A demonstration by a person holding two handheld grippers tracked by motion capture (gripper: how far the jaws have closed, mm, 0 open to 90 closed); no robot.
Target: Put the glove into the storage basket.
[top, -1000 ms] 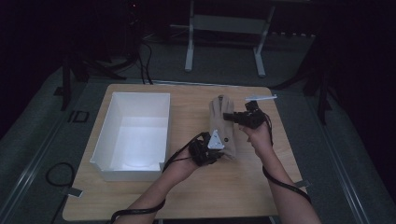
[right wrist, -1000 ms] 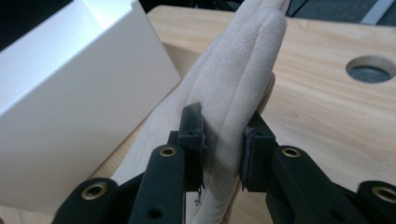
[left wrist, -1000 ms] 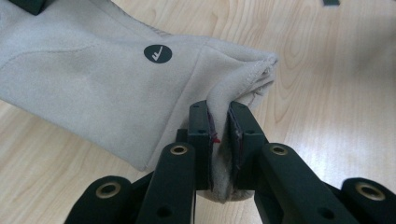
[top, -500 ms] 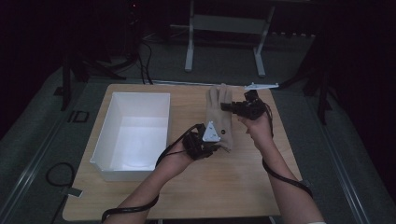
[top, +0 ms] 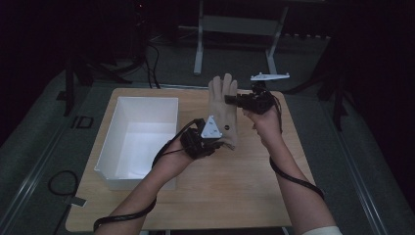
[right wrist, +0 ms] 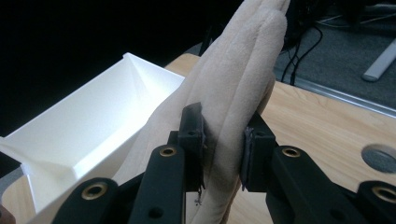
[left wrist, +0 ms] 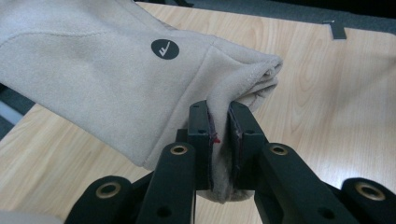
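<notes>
A beige glove [top: 223, 108] hangs stretched in the air above the wooden table [top: 230, 196], just to the three o'clock side of the white bin [top: 117, 125], its fingers pointing toward twelve o'clock in the high view. The left gripper [top: 215, 142] pinches the cuff at the glove's six o'clock end; in the left gripper view the fabric is bunched between the two narrow jaws, with the round black logo [left wrist: 165, 49] at about eleven o'clock from them. The right gripper [top: 231, 100] clamps the glove's finger section from its three o'clock edge, the padded fingers squeezed between its jaws.
</notes>
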